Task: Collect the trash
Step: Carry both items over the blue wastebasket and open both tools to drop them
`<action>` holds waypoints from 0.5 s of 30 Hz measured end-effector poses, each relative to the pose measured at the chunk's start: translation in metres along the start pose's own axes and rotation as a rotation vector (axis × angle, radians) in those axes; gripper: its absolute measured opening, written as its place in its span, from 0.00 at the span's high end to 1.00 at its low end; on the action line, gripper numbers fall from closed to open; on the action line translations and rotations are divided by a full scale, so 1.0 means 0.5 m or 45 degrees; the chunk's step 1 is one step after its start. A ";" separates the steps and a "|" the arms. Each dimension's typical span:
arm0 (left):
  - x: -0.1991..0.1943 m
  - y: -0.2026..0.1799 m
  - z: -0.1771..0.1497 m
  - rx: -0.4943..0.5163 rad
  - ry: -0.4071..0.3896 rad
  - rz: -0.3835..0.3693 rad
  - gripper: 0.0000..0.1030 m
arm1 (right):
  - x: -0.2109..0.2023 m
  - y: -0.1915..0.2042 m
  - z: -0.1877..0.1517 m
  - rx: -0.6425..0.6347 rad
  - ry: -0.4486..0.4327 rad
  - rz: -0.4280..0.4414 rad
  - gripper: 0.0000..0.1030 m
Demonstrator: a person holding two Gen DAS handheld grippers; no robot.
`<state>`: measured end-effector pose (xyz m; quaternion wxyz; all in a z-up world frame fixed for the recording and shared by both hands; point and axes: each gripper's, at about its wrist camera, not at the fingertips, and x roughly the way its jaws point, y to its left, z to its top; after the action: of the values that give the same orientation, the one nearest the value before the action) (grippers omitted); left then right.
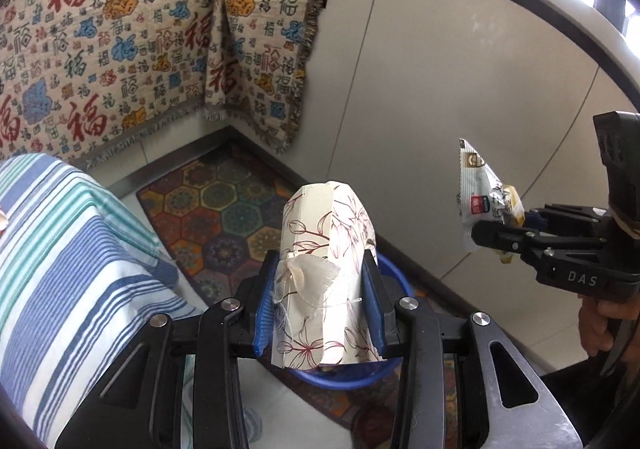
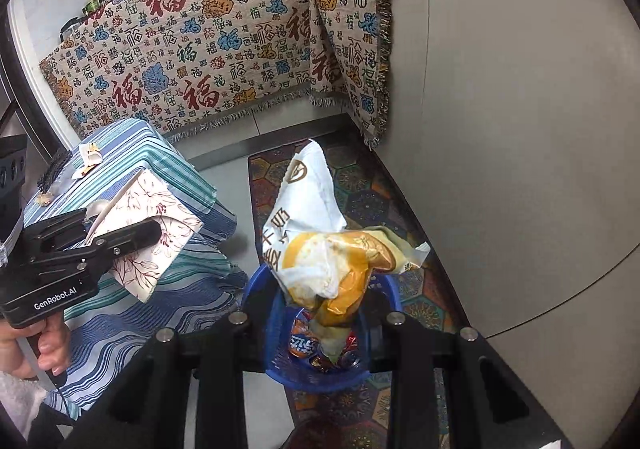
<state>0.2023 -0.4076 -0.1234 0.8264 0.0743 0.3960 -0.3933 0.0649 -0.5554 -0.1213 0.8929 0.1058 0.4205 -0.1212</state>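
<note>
- Trash rides in both grippers above a blue basket (image 2: pixel 276 329) that stands on a patterned rug (image 2: pixel 420 289) on the floor
- The left gripper (image 1: pixel 320 309) has its blue pads pinching a floral paper box (image 1: pixel 326 269), pressed on it from both sides; the box stands up between the fingers, with a torn scrap of pale tissue at its front
- In the left wrist view the basket's blue rim shows just beneath and behind the box
- The right gripper (image 2: pixel 320 329) is clamped on a crumpled white and yellow snack wrapper (image 2: pixel 320 249), which hangs right over the basket's mouth
- Inside the basket lie other wrappers (image 2: pixel 316 349), orange, blue and red
- A table under a blue striped cloth (image 2: pixel 132 169) stands left of the basket, with small scraps (image 2: pixel 90 161) on top
- A fringed printed blanket (image 2: pixel 200 49) hangs behind, above the floor
- A person's hand (image 2: pixel 44 345) grips the left gripper's handle
</note>
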 end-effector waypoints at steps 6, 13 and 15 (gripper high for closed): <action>0.034 -0.013 0.006 -0.008 0.036 -0.036 0.63 | 0.013 -0.012 -0.001 -0.010 0.042 0.000 0.70; 0.071 -0.029 0.002 0.001 0.071 -0.061 0.62 | 0.026 -0.021 -0.002 -0.020 0.060 -0.018 0.70; 0.082 -0.034 0.001 0.010 0.080 -0.065 0.62 | 0.031 -0.024 0.000 -0.019 0.063 -0.025 0.70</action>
<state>0.2059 -0.4437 -0.1487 0.8030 0.0798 0.4218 -0.4133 0.0709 -0.5690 -0.1343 0.8817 0.0979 0.4445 -0.1243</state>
